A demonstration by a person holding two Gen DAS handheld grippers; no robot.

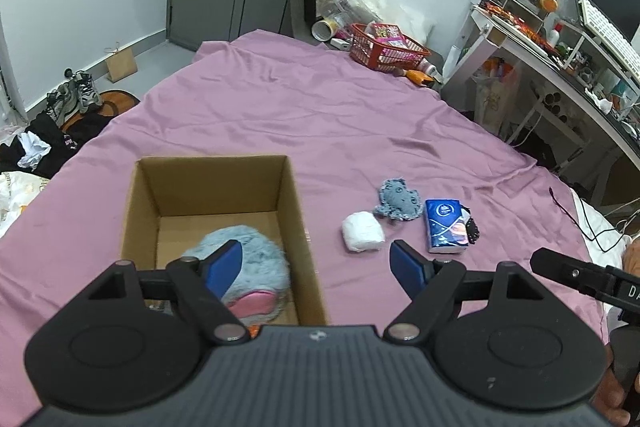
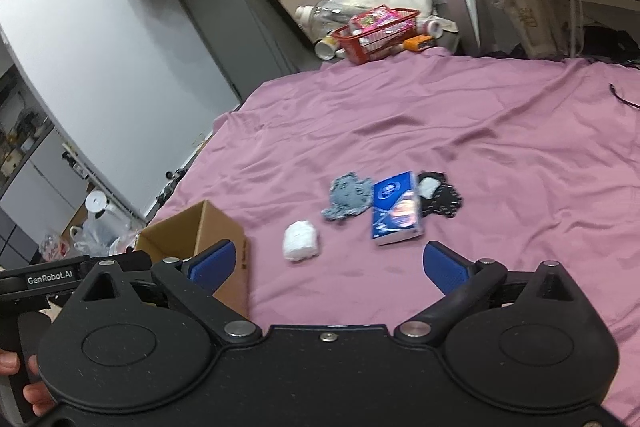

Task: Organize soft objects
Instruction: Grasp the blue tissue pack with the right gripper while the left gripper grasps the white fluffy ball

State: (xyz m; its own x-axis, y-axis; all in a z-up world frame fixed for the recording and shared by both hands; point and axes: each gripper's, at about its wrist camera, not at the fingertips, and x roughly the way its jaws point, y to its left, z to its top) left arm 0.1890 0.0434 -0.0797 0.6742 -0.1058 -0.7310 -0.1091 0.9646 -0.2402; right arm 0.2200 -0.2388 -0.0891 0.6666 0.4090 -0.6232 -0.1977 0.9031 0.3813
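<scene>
Bedsheet [image 1: 320,115], pink and wrinkled, spans most of both views; everything I'm working with sits on it. Cardboard box [image 1: 216,195] is open-topped, at near left in my left wrist view, and at the left edge in the right wrist view [image 2: 192,231]. Fluffy blue-grey plush [image 1: 256,259] with a pink patch lies inside the box on its floor, toward the near right corner.

My left gripper [image 1: 312,263] is released, blue pads wide apart, holding nothing; left pad shows over the plush, right pad over bare sheet right of the box. My right gripper [image 2: 328,263] is likewise spread and empty, above the sheet, with its left pad in front of the box wall.

Right of the box, well apart from it, a cluster on the sheet: blue tissue pack [image 2: 396,211]; grey knitted piece [image 2: 346,201] just left of it, touching or nearly so; black patterned item [image 2: 440,197] against the pack's right side, something small and white on it, can't identify. White soft bundle [image 2: 301,240] sits nearest, just left and near of the grey piece.

Red basket [image 1: 386,49] with packets is at the far edge of the sheet.
</scene>
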